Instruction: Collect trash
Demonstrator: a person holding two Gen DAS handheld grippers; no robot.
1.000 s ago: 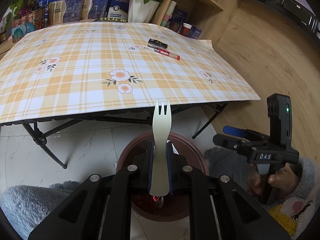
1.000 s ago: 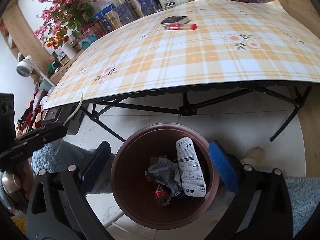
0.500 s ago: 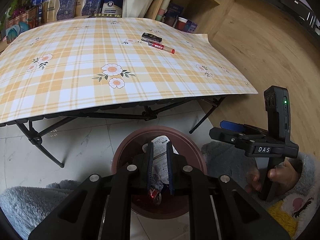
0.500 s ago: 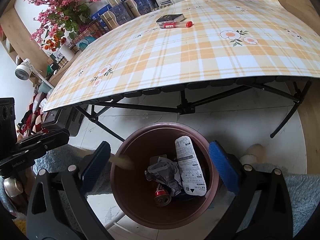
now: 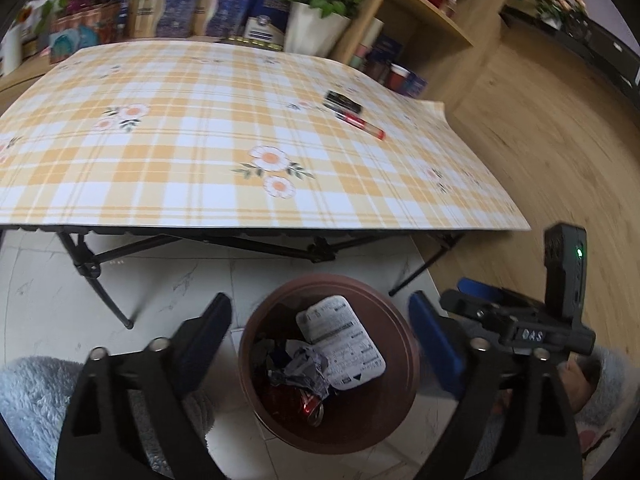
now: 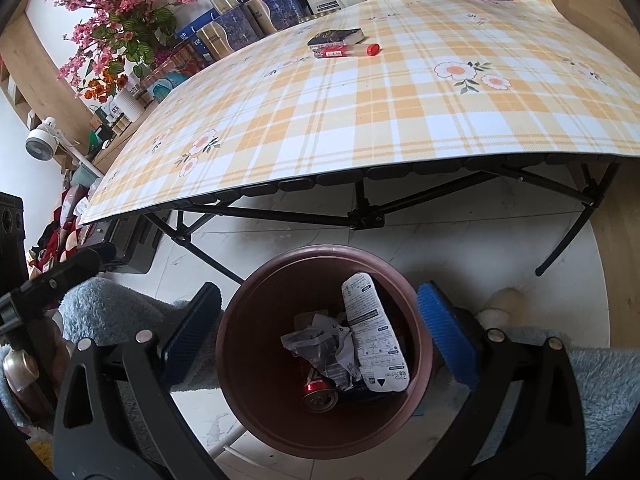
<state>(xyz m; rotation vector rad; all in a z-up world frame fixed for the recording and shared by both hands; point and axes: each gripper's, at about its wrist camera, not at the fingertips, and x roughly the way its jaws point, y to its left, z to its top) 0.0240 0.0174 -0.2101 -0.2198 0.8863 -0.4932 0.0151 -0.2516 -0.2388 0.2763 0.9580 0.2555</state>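
Note:
A brown round bin stands on the floor below the table's near edge. In it lie a white printed wrapper, crumpled paper and a red can. My left gripper is open and empty, jaws wide over the bin. My right gripper is open and empty over the bin too. On the table's far part lie a red-capped tube and a small black box.
The folding table has a yellow plaid cloth and black crossed legs. Boxes and flower pots line its back. A wooden shelf stands at right. The right tool shows in the left wrist view.
One second ago my left gripper was shut on a white plastic fork. It let go, the fork is out of sight, and the jaws have opened wide. The right gripper stayed open.

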